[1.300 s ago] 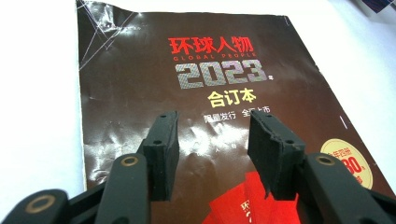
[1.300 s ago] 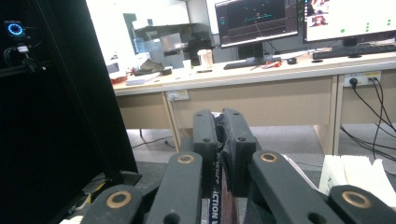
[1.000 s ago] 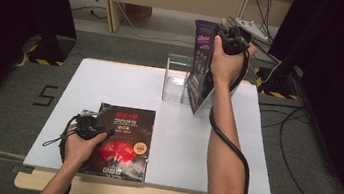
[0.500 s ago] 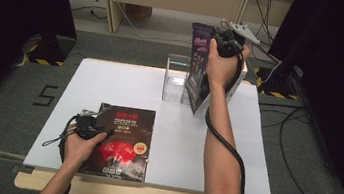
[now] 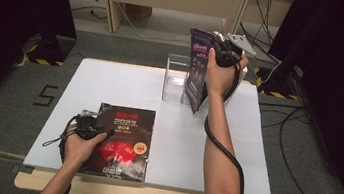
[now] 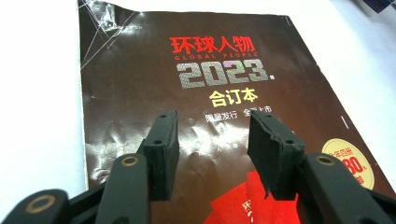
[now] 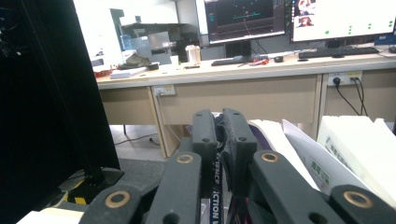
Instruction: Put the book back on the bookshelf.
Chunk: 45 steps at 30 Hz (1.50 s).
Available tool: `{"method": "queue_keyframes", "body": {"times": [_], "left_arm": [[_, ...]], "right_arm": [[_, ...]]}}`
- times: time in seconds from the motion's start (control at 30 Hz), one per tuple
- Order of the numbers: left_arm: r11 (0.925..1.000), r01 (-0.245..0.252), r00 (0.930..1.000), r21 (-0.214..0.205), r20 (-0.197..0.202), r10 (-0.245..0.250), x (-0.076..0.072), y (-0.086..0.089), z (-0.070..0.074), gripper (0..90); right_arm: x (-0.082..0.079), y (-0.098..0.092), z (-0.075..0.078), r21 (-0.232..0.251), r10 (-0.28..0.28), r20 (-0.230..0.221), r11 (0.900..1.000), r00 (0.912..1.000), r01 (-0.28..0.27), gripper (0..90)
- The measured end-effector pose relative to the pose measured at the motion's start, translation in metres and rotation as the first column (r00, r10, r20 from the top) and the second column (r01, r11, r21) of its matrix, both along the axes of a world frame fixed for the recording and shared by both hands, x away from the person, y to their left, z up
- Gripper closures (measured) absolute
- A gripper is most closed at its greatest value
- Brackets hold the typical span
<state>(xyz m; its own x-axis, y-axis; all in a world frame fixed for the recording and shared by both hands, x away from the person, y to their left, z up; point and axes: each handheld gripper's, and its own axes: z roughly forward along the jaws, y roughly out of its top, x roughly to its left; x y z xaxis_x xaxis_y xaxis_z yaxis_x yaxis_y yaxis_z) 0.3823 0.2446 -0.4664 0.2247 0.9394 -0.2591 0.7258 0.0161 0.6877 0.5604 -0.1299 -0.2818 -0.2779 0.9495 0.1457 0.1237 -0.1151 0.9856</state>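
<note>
A dark magazine (image 5: 126, 141) with "2023" on its cover (image 6: 210, 70) lies flat near the table's front left. My left gripper (image 5: 89, 127) rests at its left edge, jaws open (image 6: 215, 123) over the cover with nothing between them. My right gripper (image 5: 215, 46) is raised at the back of the table, shut (image 7: 222, 123) on the top edge of a purple magazine (image 5: 195, 75). That magazine hangs upright, its spine (image 7: 217, 179) between the pads and its lower edge just right of a clear stand (image 5: 174, 79).
The white table (image 5: 253, 153) has bare room in the middle and right. White pages (image 7: 303, 156) stand behind the purple magazine. Beyond the table are a wooden desk (image 7: 261, 98) with monitors, floor cables (image 5: 302, 124) and dark curtains.
My right hand has come down a little with the purple magazine, toward the clear stand. The left hand and the dark magazine have stayed put.
</note>
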Motion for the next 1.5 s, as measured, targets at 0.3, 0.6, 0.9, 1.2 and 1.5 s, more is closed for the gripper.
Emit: {"method": "queue_keyframes", "body": {"times": [0.3,0.6,0.9,1.2,1.5], "left_arm": [[1.0000,0.004,1.0000,0.002,-0.003,-0.004,0.000,-0.002,-0.001,52.5],[0.9999,0.008,1.0000,0.007,-0.003,-0.008,-0.001,-0.005,-0.002,52.5],[0.9999,0.008,1.0000,0.008,-0.006,-0.008,-0.001,-0.007,-0.001,52.5],[0.9999,0.010,0.9999,0.004,-0.002,-0.010,-0.001,-0.007,-0.001,52.4],[0.9999,0.012,0.9999,0.000,-0.004,-0.012,-0.001,-0.008,-0.002,52.4]], "right_arm": [[-0.027,-0.012,-0.014,-0.005,0.012,-0.002,0.9999,0.9999,-0.012,84.3],[-0.053,-0.025,-0.021,-0.026,0.028,-0.016,0.9993,0.9995,-0.029,83.0],[-0.074,-0.030,-0.031,-0.035,0.036,-0.034,0.9987,0.9988,-0.037,81.0],[-0.082,-0.032,-0.035,-0.056,0.028,-0.067,0.9979,0.9973,-0.032,77.3],[-0.086,-0.033,-0.041,-0.046,0.022,-0.102,0.9986,0.9946,-0.026,73.0]]}}
